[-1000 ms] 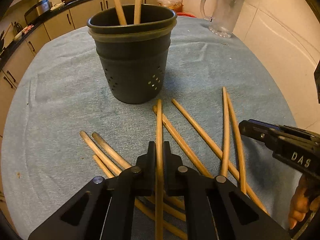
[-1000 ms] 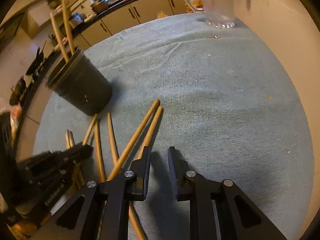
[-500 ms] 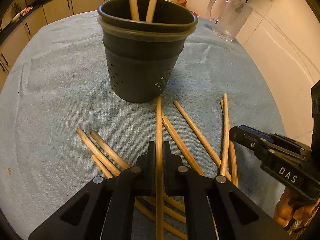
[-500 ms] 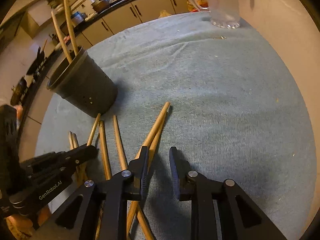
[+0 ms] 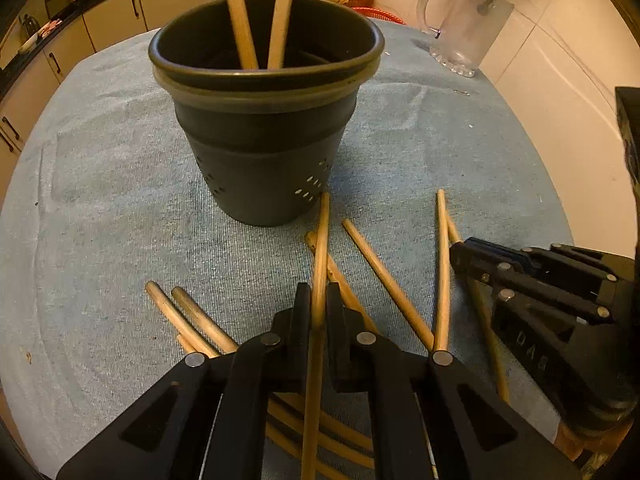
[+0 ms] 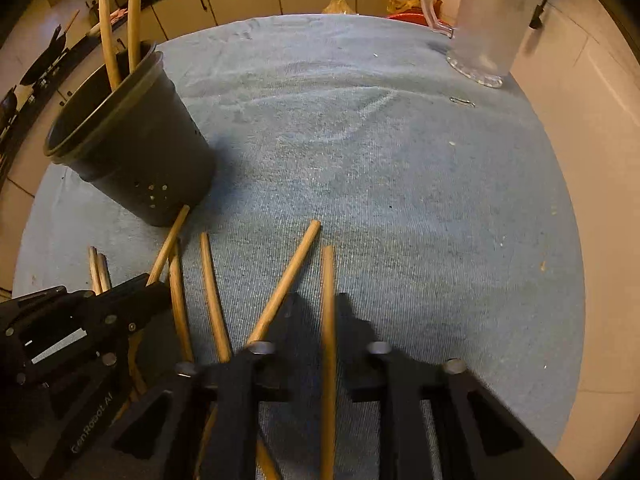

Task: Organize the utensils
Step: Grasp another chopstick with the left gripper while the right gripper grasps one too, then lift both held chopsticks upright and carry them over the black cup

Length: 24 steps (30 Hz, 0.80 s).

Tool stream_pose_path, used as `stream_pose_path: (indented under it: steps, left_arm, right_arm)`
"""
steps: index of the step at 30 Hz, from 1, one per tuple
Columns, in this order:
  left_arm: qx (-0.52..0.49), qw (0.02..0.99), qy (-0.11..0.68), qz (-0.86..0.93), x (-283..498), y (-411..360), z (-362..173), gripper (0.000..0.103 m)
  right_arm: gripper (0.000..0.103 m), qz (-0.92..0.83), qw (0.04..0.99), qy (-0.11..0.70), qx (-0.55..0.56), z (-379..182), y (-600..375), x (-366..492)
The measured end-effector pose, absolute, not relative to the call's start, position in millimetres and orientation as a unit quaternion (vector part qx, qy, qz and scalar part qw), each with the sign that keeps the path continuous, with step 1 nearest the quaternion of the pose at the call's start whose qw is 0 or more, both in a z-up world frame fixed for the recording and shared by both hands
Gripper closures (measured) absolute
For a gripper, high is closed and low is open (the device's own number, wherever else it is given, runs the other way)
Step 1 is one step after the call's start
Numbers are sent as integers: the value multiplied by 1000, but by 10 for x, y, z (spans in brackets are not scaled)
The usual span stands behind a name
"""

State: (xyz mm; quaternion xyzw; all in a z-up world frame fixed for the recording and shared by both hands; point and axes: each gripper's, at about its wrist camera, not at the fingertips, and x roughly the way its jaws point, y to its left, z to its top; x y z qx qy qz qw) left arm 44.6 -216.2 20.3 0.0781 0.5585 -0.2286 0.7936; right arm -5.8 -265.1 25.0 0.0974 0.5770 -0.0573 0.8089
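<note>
Your right hand-held gripper (image 6: 327, 312) has its jaws spread to either side of a wooden chopstick (image 6: 328, 300) that lies on the blue cloth (image 6: 380, 160) covering the bench; neither jaw is pressing on it. A second chopstick (image 6: 288, 276) slants just left of it. Further left, your left hand-held gripper (image 6: 156, 288) grips another stick (image 6: 170, 240) whose tip is near the dark utensil holder (image 6: 136, 148), where two sticks (image 6: 120, 20) already stand. A clear pitcher (image 6: 480, 28) sits far right.

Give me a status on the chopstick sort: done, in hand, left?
Done: two chopsticks stand in the dark cup. In hand: left gripper is shut on one chopstick; right gripper is open around another chopstick, not yet gripped. Left: several loose chopsticks on the blue cloth.
</note>
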Motion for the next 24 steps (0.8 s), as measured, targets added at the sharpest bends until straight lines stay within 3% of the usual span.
stream_pose_path:
  steps: [12,24]
  left_arm:
    - [7,836,485,-255,-129,-1555,916,97]
    - [26,901,368,-229,-1189,-1110,1484,97]
  right_arm:
    - [97,-40,855,486,176,769,-2937,-673]
    - [97,-38,904,388,174,1412,-2966,-1634]
